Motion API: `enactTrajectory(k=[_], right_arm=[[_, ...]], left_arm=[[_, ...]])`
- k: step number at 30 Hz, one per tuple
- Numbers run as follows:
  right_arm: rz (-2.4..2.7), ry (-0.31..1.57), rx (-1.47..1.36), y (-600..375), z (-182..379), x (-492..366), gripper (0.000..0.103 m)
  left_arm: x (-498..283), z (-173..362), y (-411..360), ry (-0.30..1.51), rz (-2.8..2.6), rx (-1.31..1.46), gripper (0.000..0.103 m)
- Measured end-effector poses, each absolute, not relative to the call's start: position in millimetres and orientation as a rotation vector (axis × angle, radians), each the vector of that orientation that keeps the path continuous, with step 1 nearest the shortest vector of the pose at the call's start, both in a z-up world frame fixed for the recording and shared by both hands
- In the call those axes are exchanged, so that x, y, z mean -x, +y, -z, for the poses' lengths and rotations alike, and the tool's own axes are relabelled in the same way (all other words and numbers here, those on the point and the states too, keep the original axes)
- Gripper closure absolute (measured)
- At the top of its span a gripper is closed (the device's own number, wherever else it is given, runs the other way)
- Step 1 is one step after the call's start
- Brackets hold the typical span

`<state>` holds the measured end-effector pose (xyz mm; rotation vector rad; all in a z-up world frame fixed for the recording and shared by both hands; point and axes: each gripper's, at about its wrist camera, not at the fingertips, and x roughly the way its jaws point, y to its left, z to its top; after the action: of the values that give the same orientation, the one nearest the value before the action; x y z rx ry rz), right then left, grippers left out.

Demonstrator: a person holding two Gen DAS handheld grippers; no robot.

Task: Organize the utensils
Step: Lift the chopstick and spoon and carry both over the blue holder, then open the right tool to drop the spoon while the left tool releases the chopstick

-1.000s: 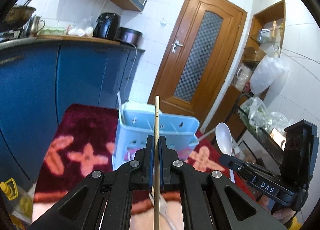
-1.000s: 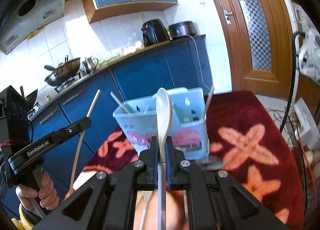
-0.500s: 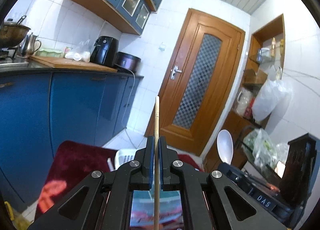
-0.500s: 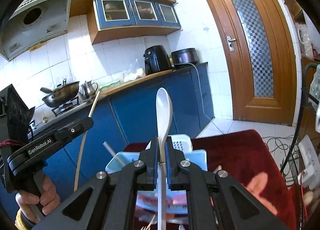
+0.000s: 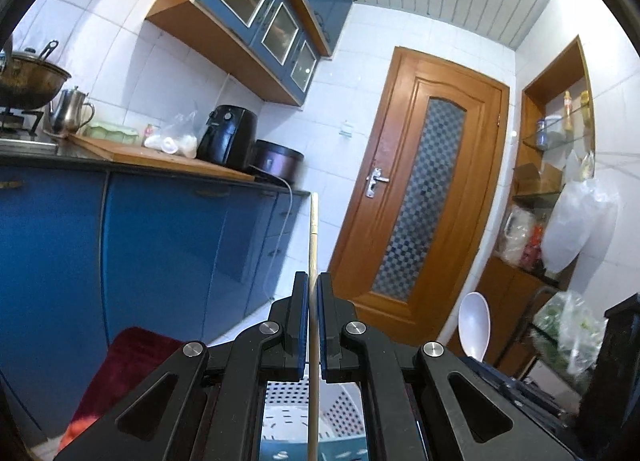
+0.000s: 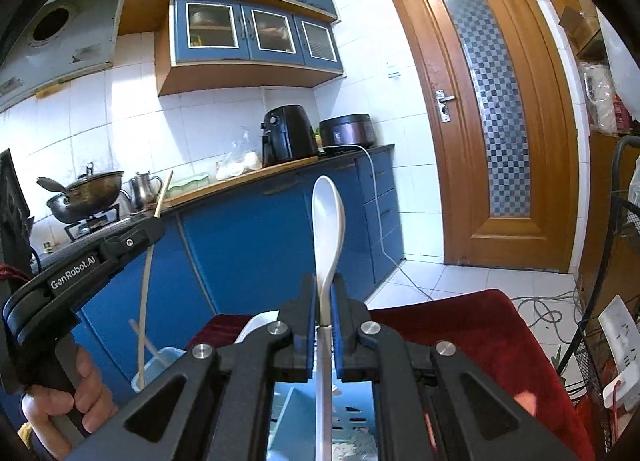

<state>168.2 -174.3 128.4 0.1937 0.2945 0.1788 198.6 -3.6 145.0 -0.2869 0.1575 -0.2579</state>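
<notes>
My left gripper [image 5: 314, 279] is shut on a thin wooden chopstick [image 5: 313, 237] that stands upright between its pads. Below it, at the bottom of the left wrist view, lies the light blue perforated utensil holder [image 5: 294, 401]. My right gripper [image 6: 326, 281] is shut on the handle of a white spoon [image 6: 328, 213], bowl up. The holder [image 6: 162, 359] shows under it, with pale sticks [image 6: 154, 345] leaning in one compartment. The right wrist view also shows the left gripper [image 6: 156, 227], its chopstick [image 6: 147, 281] and the hand [image 6: 60, 401] holding it. The spoon [image 5: 474, 325] appears at lower right.
The holder stands on a dark red patterned cloth [image 6: 460, 325]. Blue base cabinets [image 5: 160, 253] with a black air fryer [image 5: 226, 137] and a cooker [image 5: 276, 161] run along the left. A wooden door [image 5: 424, 189] is behind. A wire rack [image 6: 616, 301], power strip and floor cables are on the right.
Both grippers have tipped upward and moved over the holder, which slid from the middle of each view to the bottom edge. Chopstick and spoon stay gripped.
</notes>
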Motion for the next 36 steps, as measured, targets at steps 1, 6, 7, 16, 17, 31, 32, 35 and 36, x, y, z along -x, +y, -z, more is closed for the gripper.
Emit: enactTrajectory(k=[1, 6, 7, 16, 17, 31, 32, 35, 36], right_arm=[[-0.176, 0.295, -0.191, -174, -127, -170, 0.095], [-0.173, 0.290, -0.173, -171, -120, -175, 0.095], [-0.171, 0.290, -0.172, -171, -119, -175, 0.095], [-0.164, 0.292, -0.169, -173, -106, -178, 0.095], [-0.163, 0.293, -0.167, -173, -105, -178, 0.095], [-0.195, 0.313, -0.136, -170, -102, -164, 0.090], [-0.197, 0.312, -0.142, -171, -103, -163, 0.088], [-0.208, 0.308, -0.159, -174, -107, -159, 0.075], [-0.210, 0.307, -0.160, -174, -108, -157, 0.072]], left_arm=[[-203, -141, -6, 0.153, 0.248, 0.274, 0.099], [-204, -125, -12, 0.129, 0.207, 0.230, 0.099], [-202, -122, -14, 0.125, 0.199, 0.224, 0.099], [-197, -103, -17, 0.124, 0.179, 0.184, 0.099], [-196, -103, -18, 0.125, 0.179, 0.183, 0.099], [-176, -98, -18, 0.140, 0.178, 0.137, 0.099], [-175, -98, -18, 0.142, 0.179, 0.138, 0.099], [-172, -99, -17, 0.147, 0.183, 0.140, 0.098], [-170, -100, -17, 0.151, 0.186, 0.140, 0.097]])
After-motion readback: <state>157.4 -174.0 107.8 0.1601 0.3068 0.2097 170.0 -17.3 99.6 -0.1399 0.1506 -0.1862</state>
